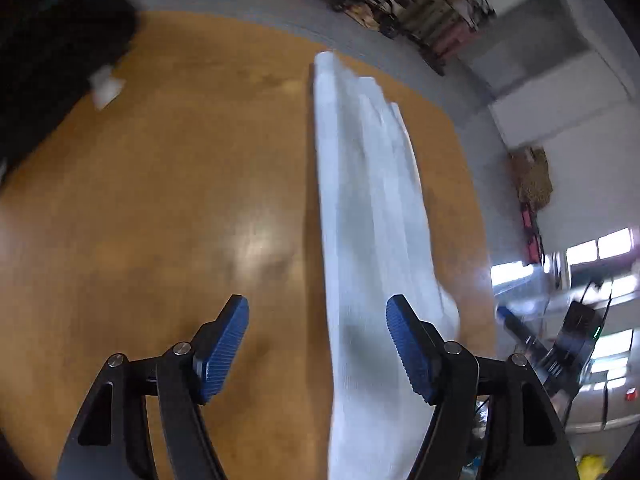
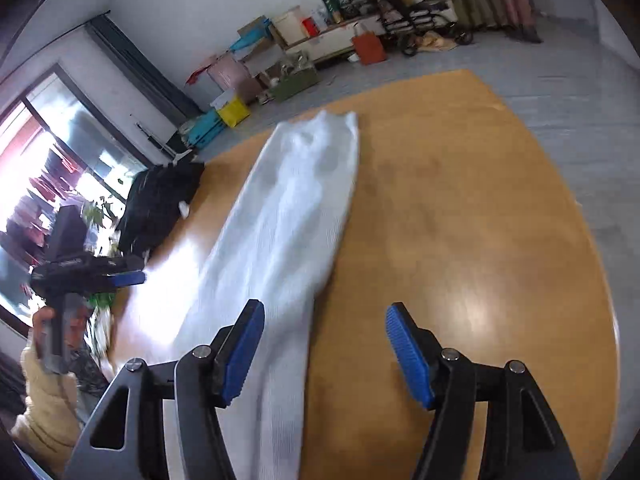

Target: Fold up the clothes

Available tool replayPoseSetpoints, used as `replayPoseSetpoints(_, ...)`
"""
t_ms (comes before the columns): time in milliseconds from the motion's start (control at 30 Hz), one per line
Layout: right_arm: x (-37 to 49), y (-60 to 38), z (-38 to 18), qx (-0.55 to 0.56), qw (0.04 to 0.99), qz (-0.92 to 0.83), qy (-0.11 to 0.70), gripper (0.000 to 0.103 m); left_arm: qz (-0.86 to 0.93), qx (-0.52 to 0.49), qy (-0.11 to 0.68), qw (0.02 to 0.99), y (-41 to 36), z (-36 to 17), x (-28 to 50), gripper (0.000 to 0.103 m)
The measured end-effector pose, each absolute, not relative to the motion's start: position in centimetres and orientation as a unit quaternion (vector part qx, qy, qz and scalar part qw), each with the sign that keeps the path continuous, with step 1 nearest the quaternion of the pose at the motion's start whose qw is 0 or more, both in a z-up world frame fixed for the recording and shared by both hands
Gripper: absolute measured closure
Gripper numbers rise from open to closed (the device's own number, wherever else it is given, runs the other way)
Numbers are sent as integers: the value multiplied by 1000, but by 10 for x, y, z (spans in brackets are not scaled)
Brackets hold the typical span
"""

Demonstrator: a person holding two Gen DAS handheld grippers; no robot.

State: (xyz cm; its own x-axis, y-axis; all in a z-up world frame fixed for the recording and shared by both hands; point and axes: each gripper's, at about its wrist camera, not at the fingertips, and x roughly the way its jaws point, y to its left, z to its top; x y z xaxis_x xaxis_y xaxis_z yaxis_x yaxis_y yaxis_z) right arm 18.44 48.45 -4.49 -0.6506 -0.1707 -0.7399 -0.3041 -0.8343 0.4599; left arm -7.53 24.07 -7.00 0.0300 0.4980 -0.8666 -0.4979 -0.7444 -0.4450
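The white garment (image 1: 372,216) lies flat on the wooden desk (image 1: 180,200) as a long narrow strip, already folded lengthwise; a dark garment pile (image 2: 160,204) sits beside its far end, apparently unfolded. The left tool (image 1: 318,344) and right tool (image 2: 324,350) both stand open and empty above the strip's near end. Judged remaining: crosswise folds of the strip, then the dark pile.

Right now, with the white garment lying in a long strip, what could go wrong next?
The white garment runs close to the table's far edge, so a pull there might slide it off. Both hand-held grippers, left and right, are open and empty; regrasping might bunch the layers. The black garment could get snagged.
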Motion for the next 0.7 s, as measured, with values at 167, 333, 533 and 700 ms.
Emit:
replayPoseSetpoints(167,51,543,-63,-438,37,845,306,35,680,-645,10,349,297,-112,-152,31)
replayPoseSetpoints(333,-35,584,-83,-453,54,828,327,35,679,-653,-13,335,322,-137,-197,31)
replayPoseSetpoints(533,-84,602,-100,-467,55,826,310,35,716,-621,-36,318,345,-137,-233,31)
replayPoseSetpoints(700,-96,594,-107,-459,25,834,304,35,733,-601,-23,318,378,-142,-242,31)
